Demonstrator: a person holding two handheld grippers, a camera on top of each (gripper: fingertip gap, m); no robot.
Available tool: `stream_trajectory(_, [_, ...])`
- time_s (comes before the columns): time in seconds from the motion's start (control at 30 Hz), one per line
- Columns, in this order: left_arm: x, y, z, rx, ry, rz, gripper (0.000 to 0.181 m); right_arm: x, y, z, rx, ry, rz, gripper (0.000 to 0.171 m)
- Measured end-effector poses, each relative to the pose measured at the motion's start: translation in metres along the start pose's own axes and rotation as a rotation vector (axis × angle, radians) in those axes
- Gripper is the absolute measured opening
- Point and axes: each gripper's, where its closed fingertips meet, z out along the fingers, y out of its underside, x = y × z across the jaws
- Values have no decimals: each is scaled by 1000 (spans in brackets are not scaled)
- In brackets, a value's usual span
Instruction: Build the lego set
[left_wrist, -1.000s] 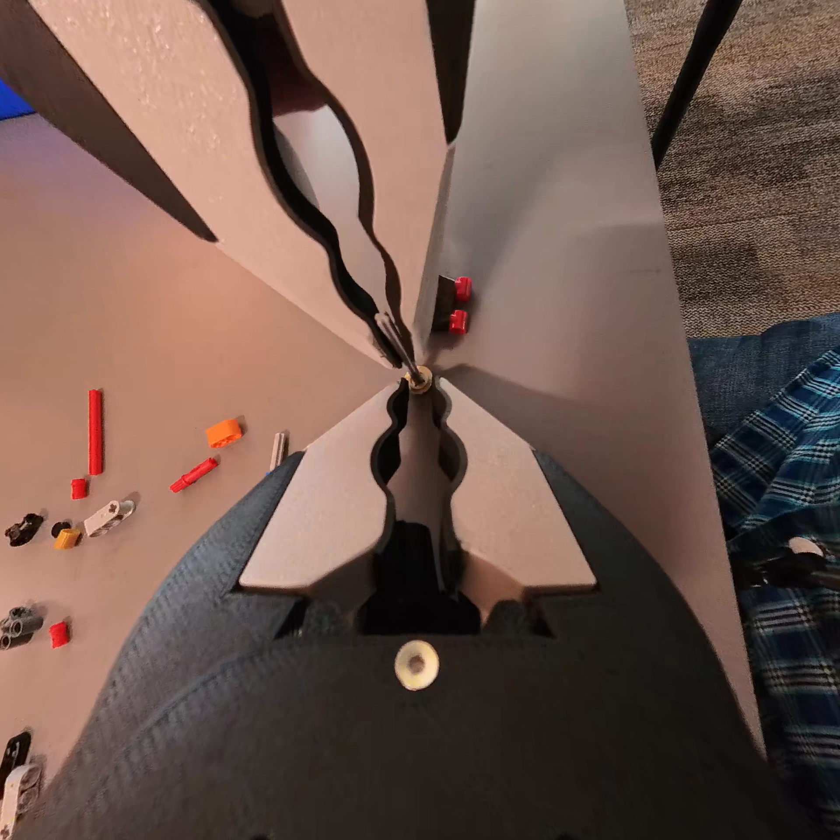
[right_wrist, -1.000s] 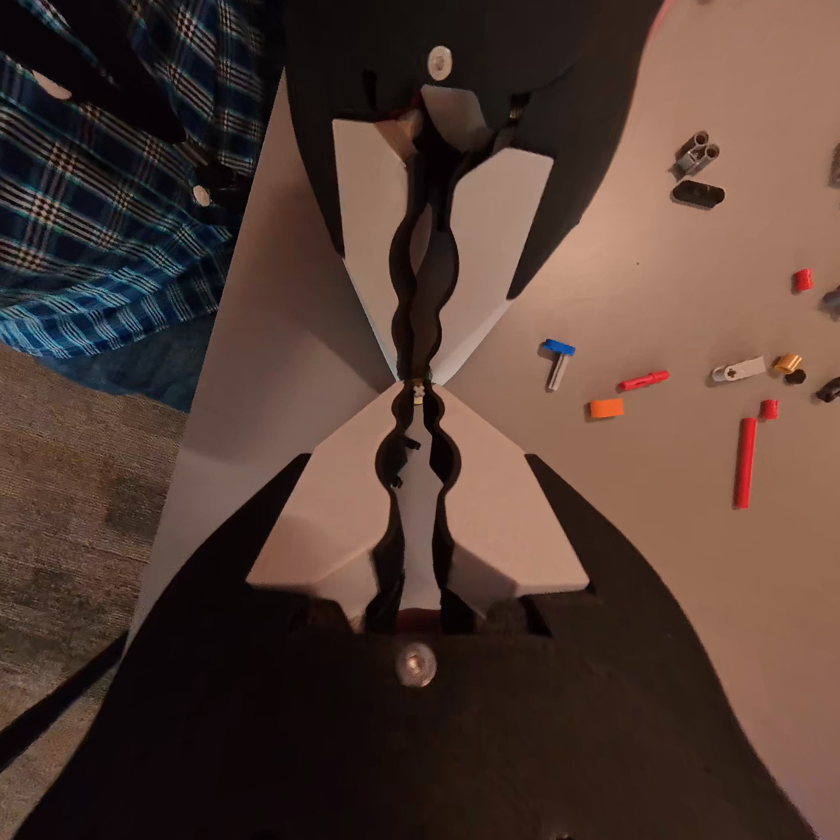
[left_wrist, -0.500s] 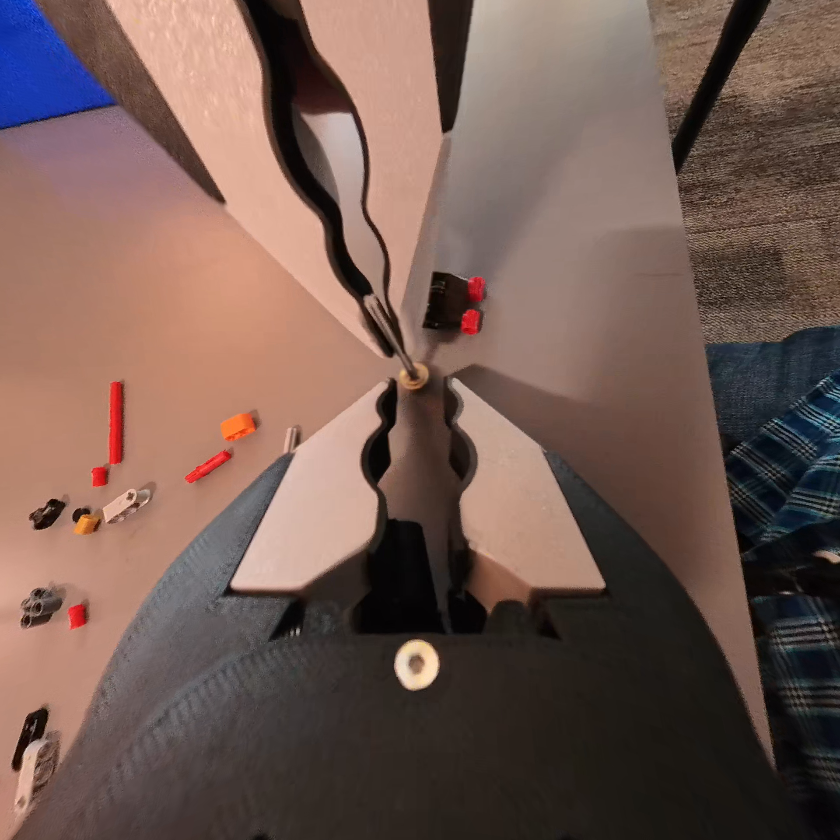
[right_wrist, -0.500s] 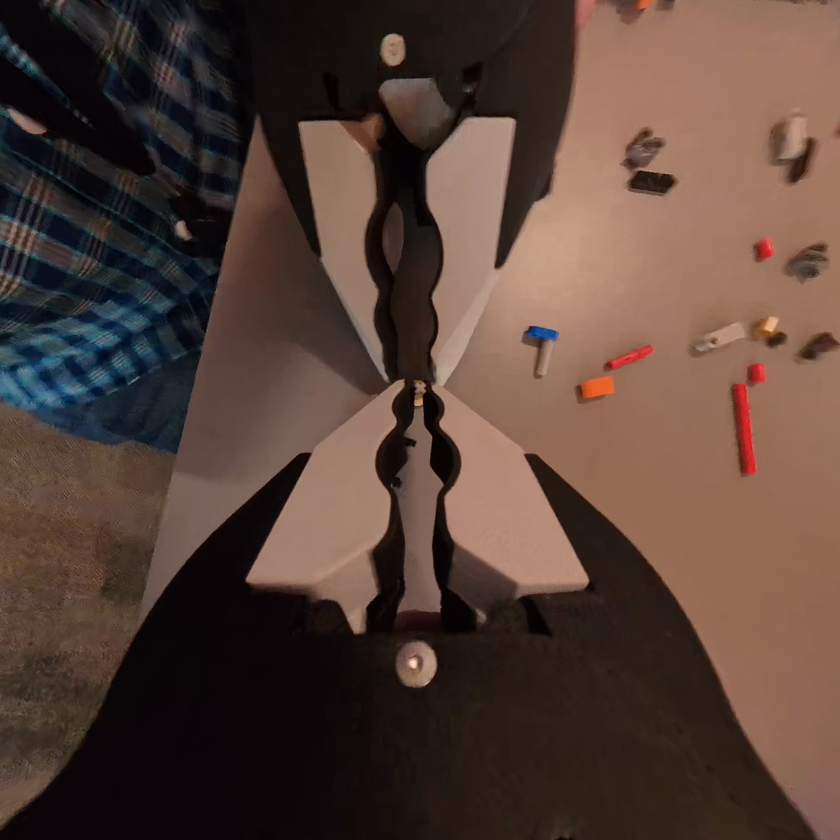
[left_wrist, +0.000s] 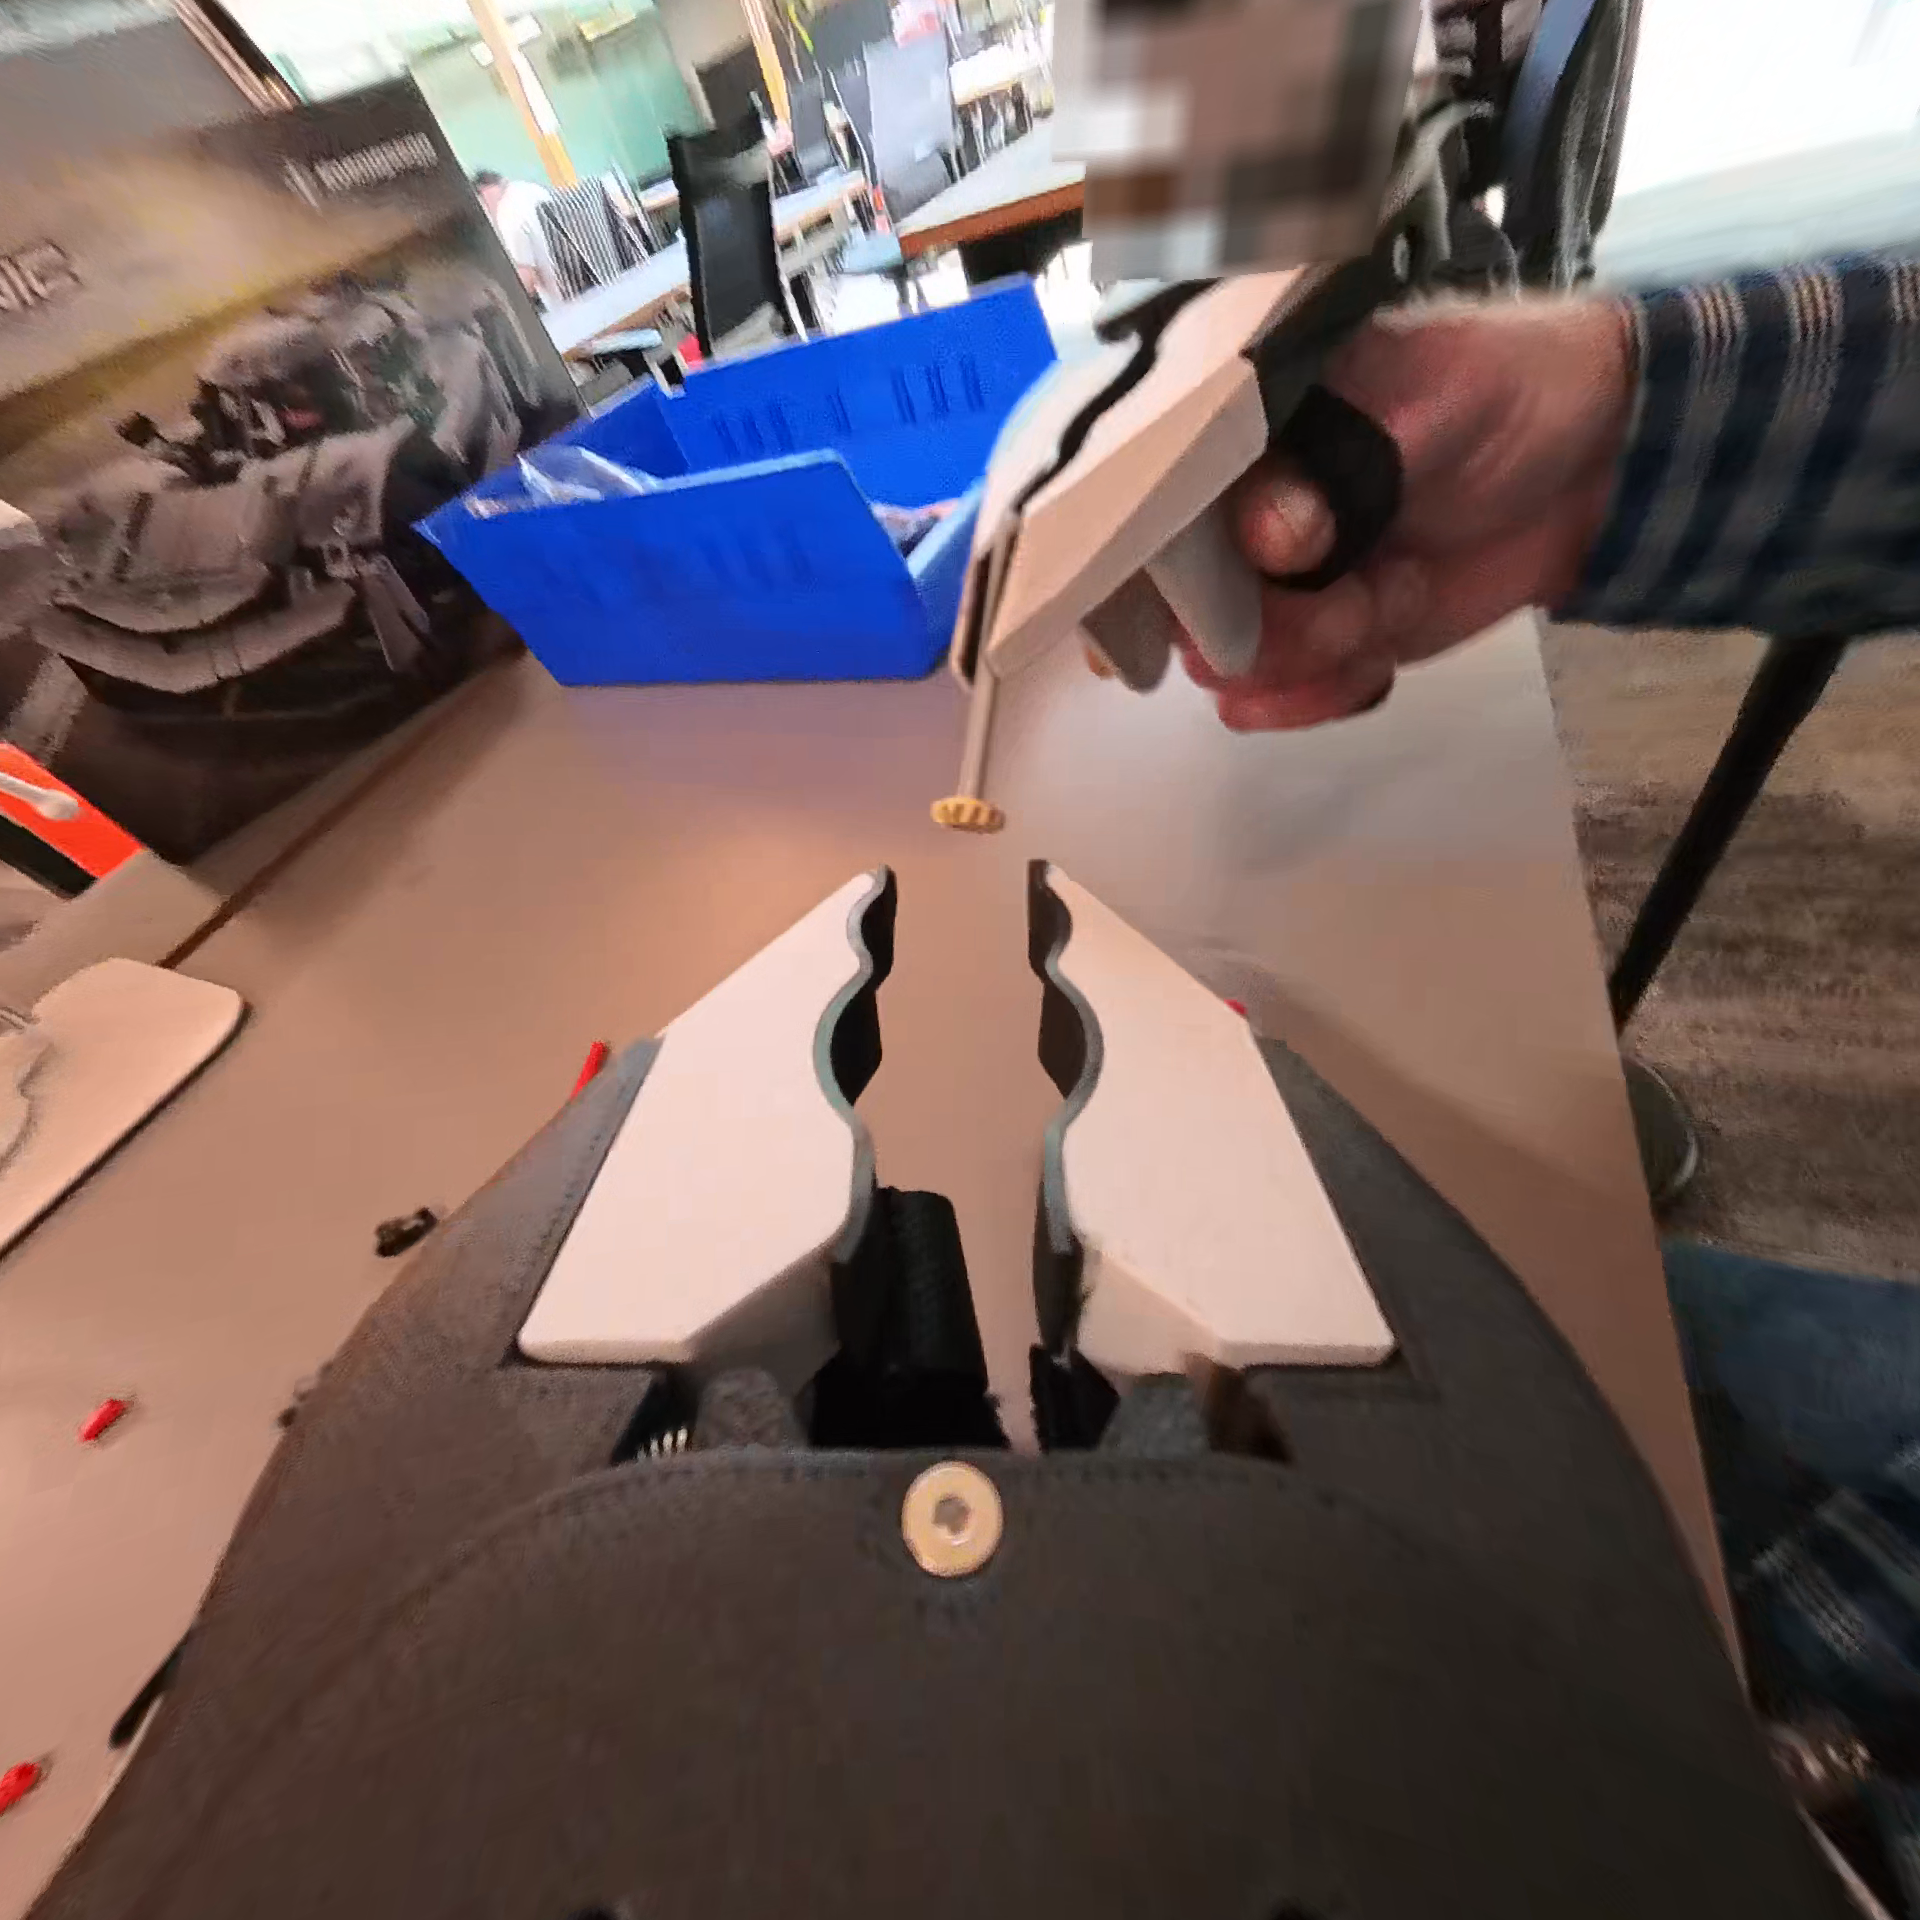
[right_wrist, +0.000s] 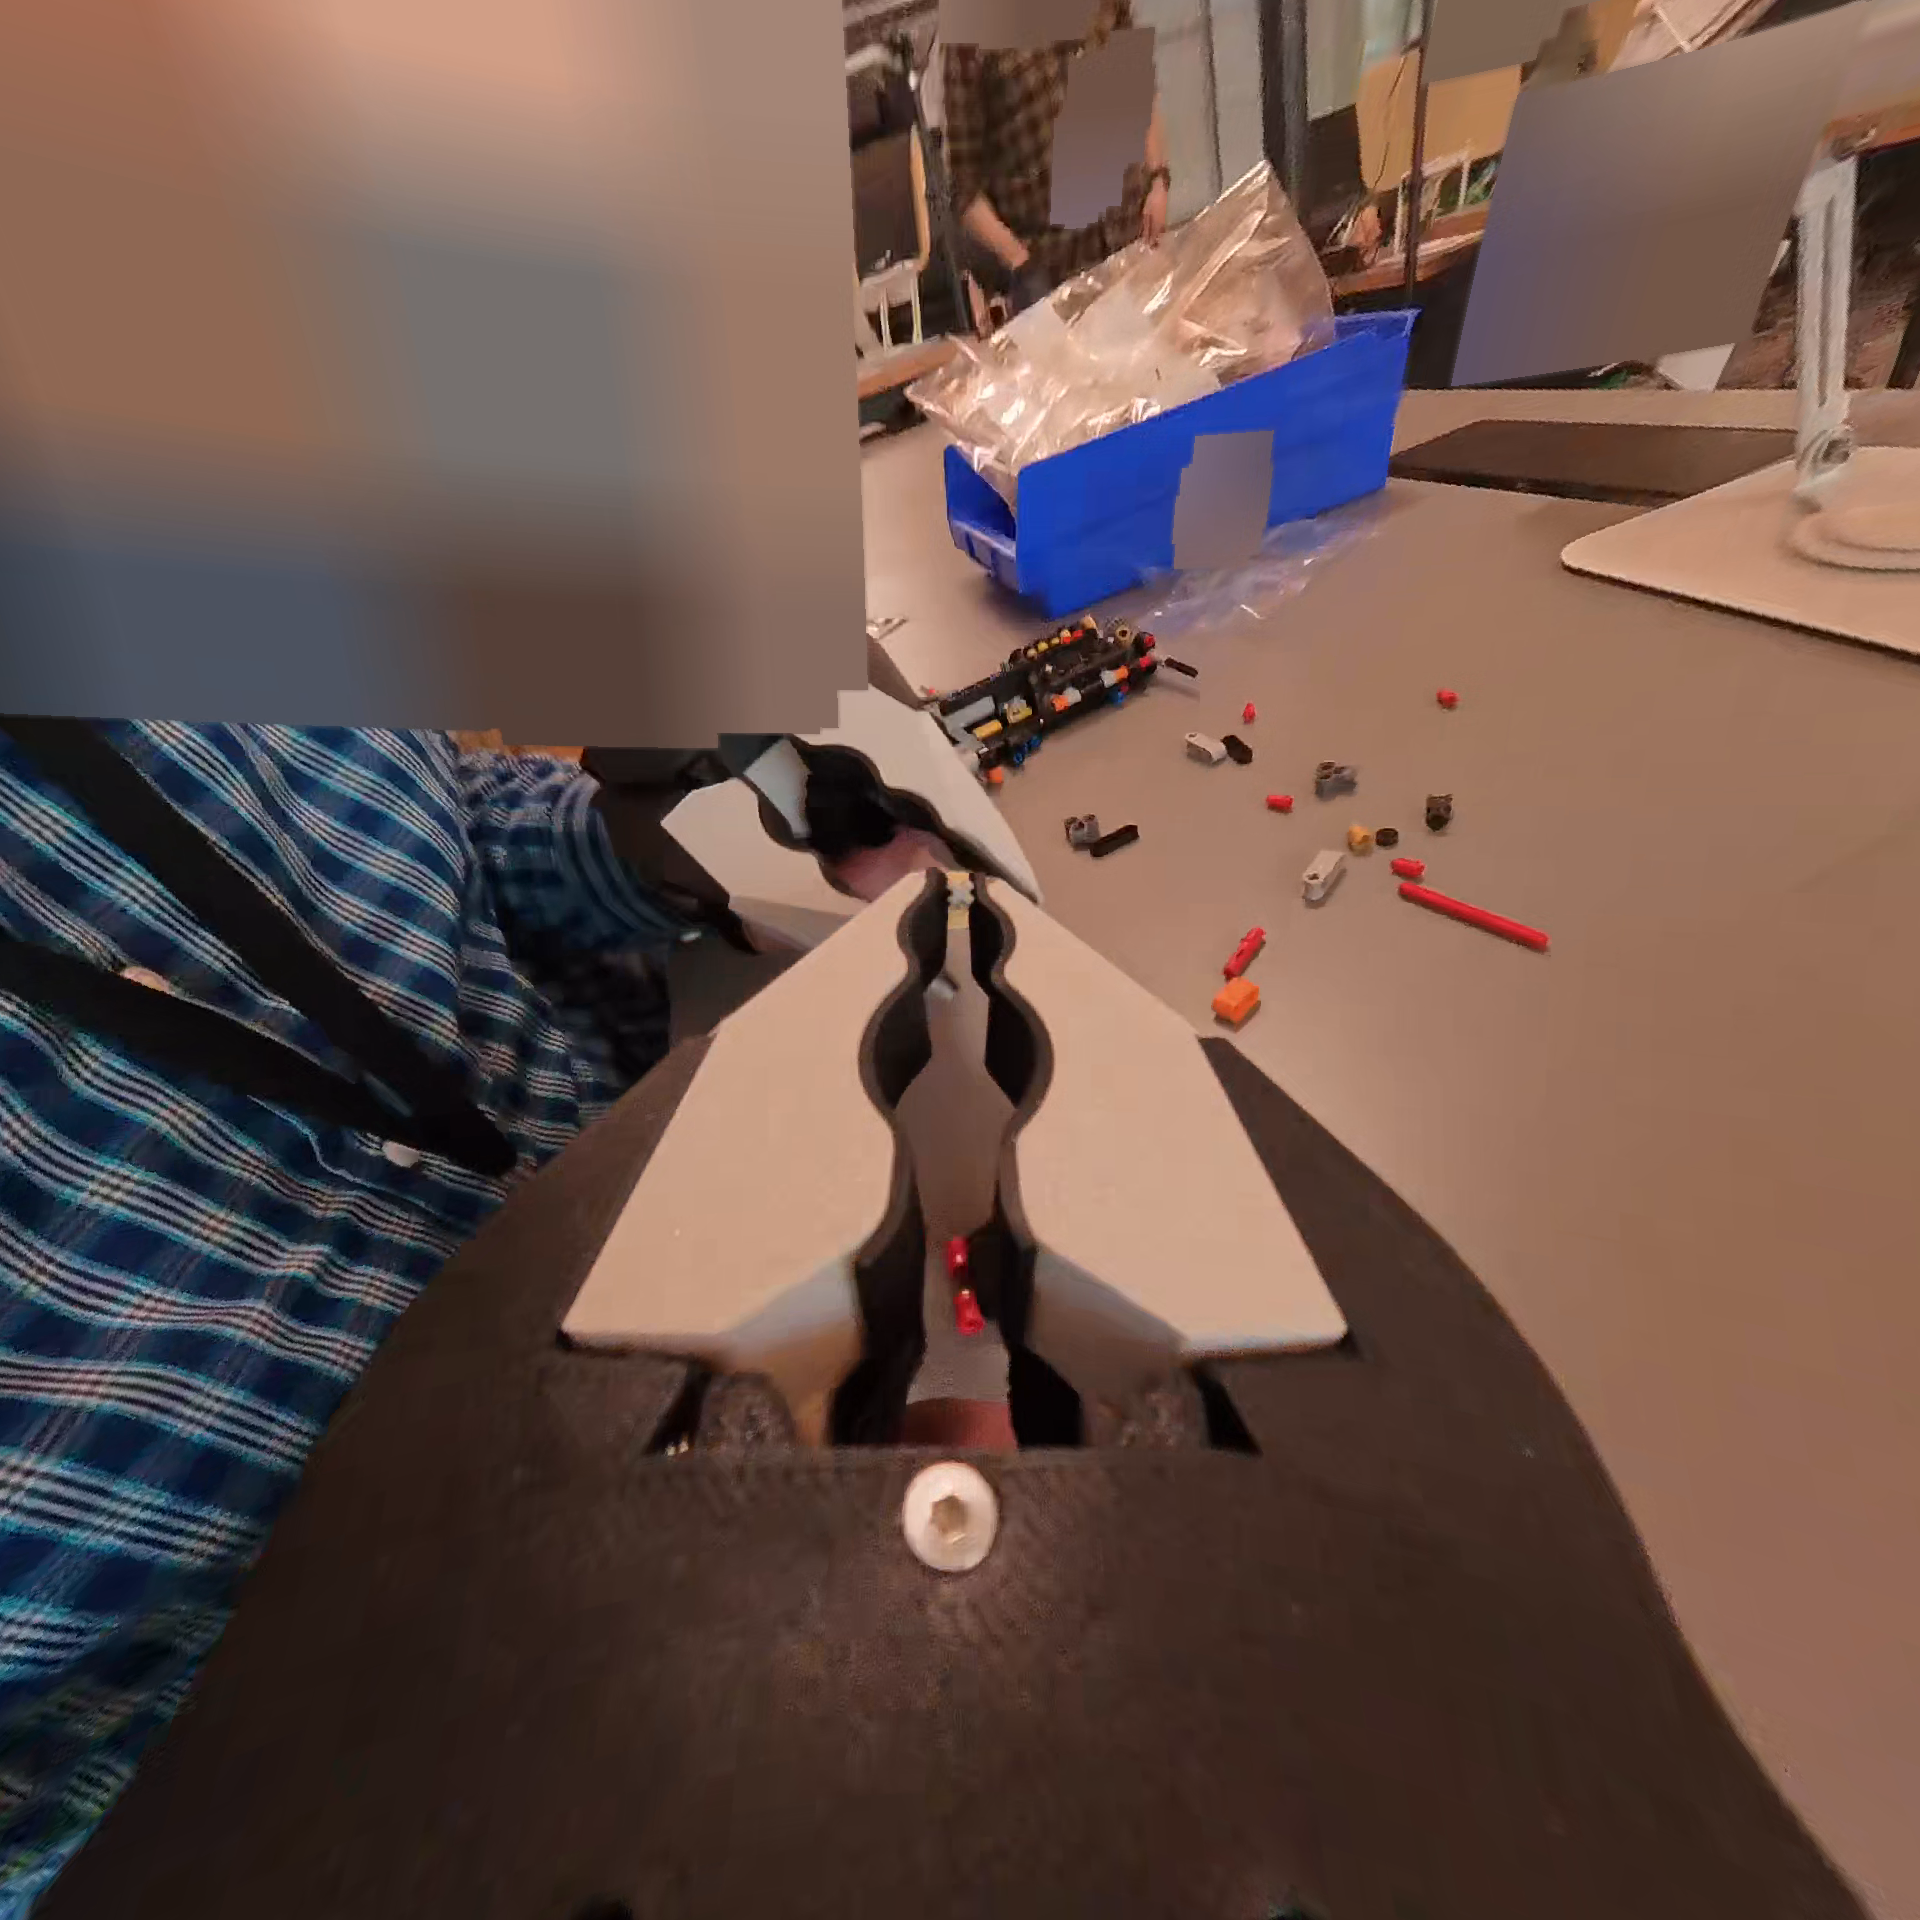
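Observation:
In the left wrist view my left gripper (left_wrist: 961, 883) is open and empty above the grey table (left_wrist: 468, 935). Beyond it a hand holds my right gripper (left_wrist: 977, 655), shut on a thin grey axle (left_wrist: 977, 727) that points down. A tan gear (left_wrist: 966, 814) sits on the axle's lower end. In the right wrist view my right gripper (right_wrist: 951, 899) is shut, with the tan gear (right_wrist: 958, 894) at its tips. The left gripper (right_wrist: 831, 810) shows just behind it. A dark, partly built lego assembly (right_wrist: 1049, 681) lies farther off on the table.
Loose pieces lie scattered to the right: a long red axle (right_wrist: 1470, 914), an orange piece (right_wrist: 1236, 1003), and small red, grey and black parts. A blue bin (right_wrist: 1174, 488) holds plastic bags. A white stand base (right_wrist: 1745, 561) is at the far right. The table edge (left_wrist: 1569, 831) runs close on the right. Left and right tips are no more than a few centimetres apart. My left tips are roughly 11 centimetres from the orange piece (right_wrist: 1236, 1003).
My left gripper has opened and let go of the tan gear, which stays on the axle in my right gripper. Both grippers have tilted up from the table and drawn apart.

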Motion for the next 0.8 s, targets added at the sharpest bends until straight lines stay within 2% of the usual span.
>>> stream_trajectory(0.13, [4, -15, 1, 62, -7, 13, 24, -9, -3, -3, 84, 20, 72, 1])
stream_trajectory(0.43, [11, -24, 2, 117, -9, -4, 17, -13, 1, -11, 251, 21, 236, 1])
stream_trajectory(0.8, [15, -22, 3, 122, 0, 20, 11, -13, 1, -11, 255, 13, 258, 1])
